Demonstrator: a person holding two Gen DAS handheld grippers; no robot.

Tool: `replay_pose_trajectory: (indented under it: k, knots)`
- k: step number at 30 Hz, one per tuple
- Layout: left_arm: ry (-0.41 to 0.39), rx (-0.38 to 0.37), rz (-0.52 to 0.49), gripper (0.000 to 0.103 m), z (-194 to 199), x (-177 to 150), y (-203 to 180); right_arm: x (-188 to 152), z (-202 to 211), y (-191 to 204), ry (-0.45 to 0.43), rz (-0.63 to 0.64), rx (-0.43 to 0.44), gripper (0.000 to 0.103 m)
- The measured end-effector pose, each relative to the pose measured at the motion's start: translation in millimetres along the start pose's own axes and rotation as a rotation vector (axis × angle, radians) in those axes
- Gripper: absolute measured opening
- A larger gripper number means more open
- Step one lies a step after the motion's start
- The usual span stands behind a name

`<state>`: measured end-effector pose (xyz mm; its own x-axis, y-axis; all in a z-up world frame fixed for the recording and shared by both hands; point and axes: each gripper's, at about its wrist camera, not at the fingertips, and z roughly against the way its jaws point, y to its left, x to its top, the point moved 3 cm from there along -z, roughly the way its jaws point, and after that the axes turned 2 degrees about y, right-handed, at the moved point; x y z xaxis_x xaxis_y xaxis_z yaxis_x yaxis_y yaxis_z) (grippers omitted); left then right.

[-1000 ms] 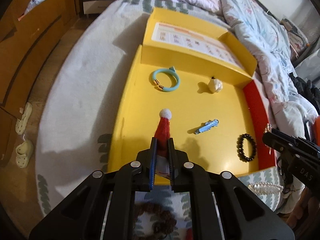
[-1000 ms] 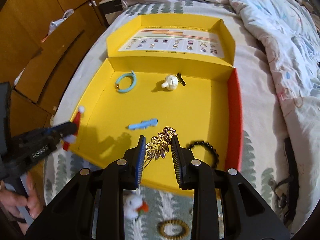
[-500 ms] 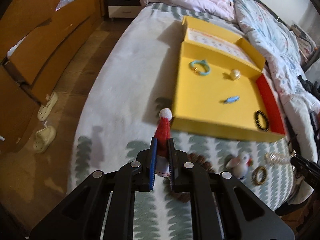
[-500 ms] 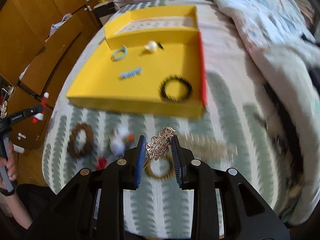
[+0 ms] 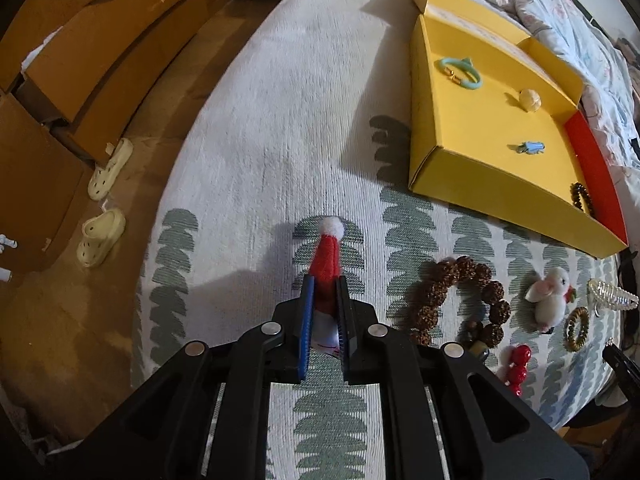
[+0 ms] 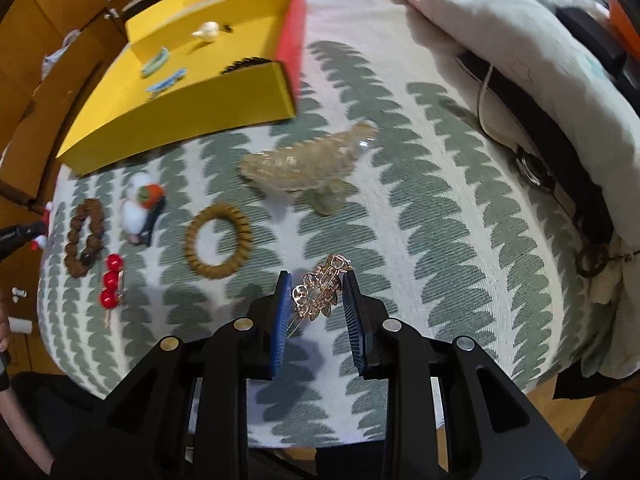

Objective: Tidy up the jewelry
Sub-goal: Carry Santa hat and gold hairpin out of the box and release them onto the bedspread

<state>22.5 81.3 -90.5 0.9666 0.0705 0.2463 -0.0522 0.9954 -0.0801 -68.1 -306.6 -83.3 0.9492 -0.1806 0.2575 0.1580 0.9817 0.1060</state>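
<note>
Left gripper point(image 5: 323, 294) clamped on a red Santa-hat clip point(image 5: 326, 258), held above the leaf-patterned bedspread point(image 5: 248, 152). Right gripper point(image 6: 314, 294) closed on a gold filigree hair clip point(image 6: 322, 290), also over the bedspread. Yellow tray point(image 5: 480, 184) lies well beyond both, holding 4 pieces. Brown bead bracelet point(image 5: 452, 300) and coil hair tie point(image 6: 218, 246) rest loose on the bedspread.
</note>
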Motion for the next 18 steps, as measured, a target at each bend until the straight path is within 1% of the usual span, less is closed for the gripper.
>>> replay_pose_trajectory:
  k: [2, 9, 10, 13, 15, 17, 18]
  knots:
    - [0.005, 0.002, -0.003, 0.011, -2.7, -0.4, -1.2, 1.5, -5.4, -4.4, 0.008, -0.008, -0.019, 0.027]
    - [0.026, 0.001, -0.013, 0.012, -11.6, 0.0, -6.4, 4.5, -12.9, -13.7, 0.02, -0.023, -0.034, 0.029]
    - [0.028, 0.0, -0.015, 0.013, -13.0, -0.1, -6.3, 5.0, -13.5, -14.9, 0.019, -0.025, -0.037, 0.031]
    - [0.036, -0.006, -0.018, 0.016, -17.0, 0.2, -7.4, 7.0, -12.1, -17.8, 0.009, -0.036, -0.046, 0.031]
    - [0.034, -0.004, -0.02, 0.021, -16.9, 0.2, -7.9, 9.4, -8.8, -18.6, -0.003, -0.045, -0.03, 0.032]
    - [0.03, -0.006, -0.016, 0.037, -15.0, 0.5, -7.8, 9.5, -4.0, -19.7, -0.02, -0.046, -0.03, 0.033]
    - [0.025, -0.009, -0.015, 0.041, -13.5, 0.9, -7.8, 9.5, -1.4, -19.9, -0.03, -0.046, -0.033, 0.037]
